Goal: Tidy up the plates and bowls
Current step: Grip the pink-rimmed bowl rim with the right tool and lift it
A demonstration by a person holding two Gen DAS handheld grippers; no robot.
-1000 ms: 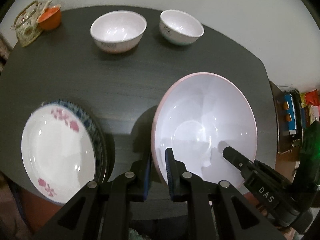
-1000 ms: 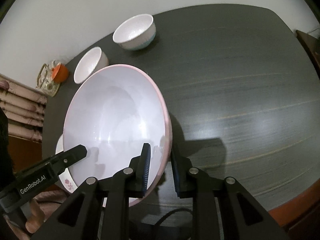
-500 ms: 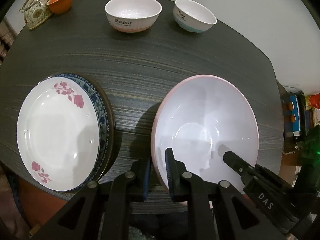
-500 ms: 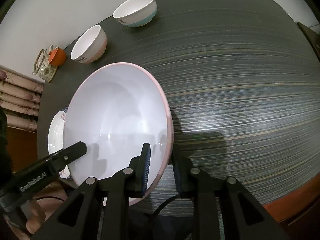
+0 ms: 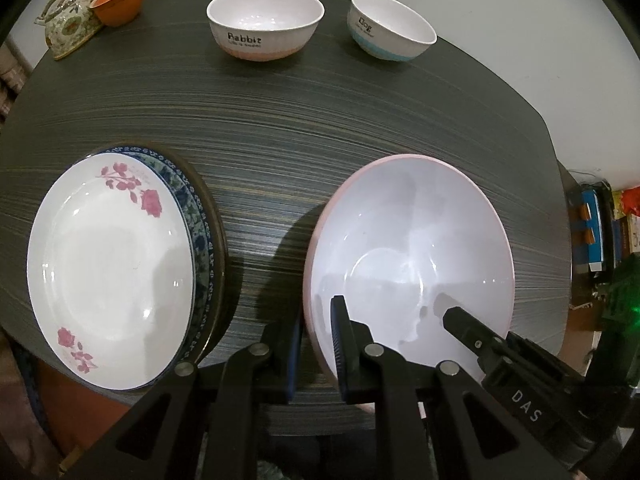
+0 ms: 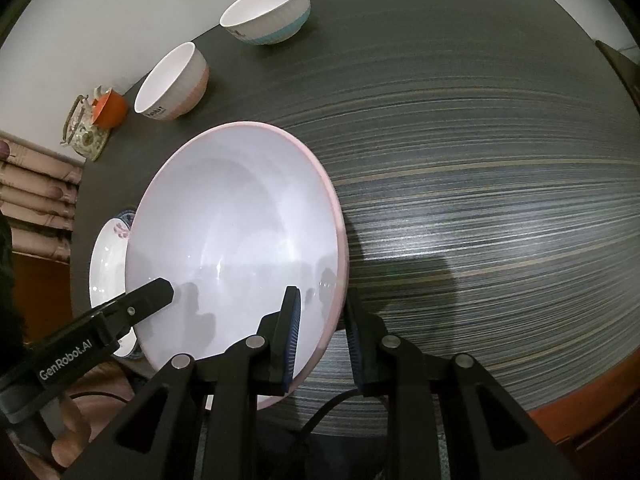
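- Left wrist view shows the left gripper (image 5: 316, 344) with its jaws pinching the near left rim of the big pink bowl (image 5: 412, 256), one finger inside and one outside.
- Right wrist view shows the right gripper (image 6: 320, 340) with its jaws pinching the other side of the big pink bowl's (image 6: 236, 232) rim the same way.
- The big pink bowl is low over the dark worktop (image 5: 280, 120), or just on it; I cannot tell which. It sits just beside the stack of plates (image 5: 108, 264), not touching it.
- Two small bowls, the Rabbit bowl (image 5: 264, 20) and the Dog bowl (image 5: 390, 30), are far behind the big pink bowl, near a teapot (image 5: 68, 24) and an orange cup (image 5: 118, 0).
- The step looks like putting the big pink bowl down. Keep both sides level so it does not tip.
- Go down slowly until the bottom sits flat.
- Keep it away from the stack of plates so nothing clinks.
- Let go only when it rests firmly, both sides together, then lift straight up so the fingers do not drag the rim.
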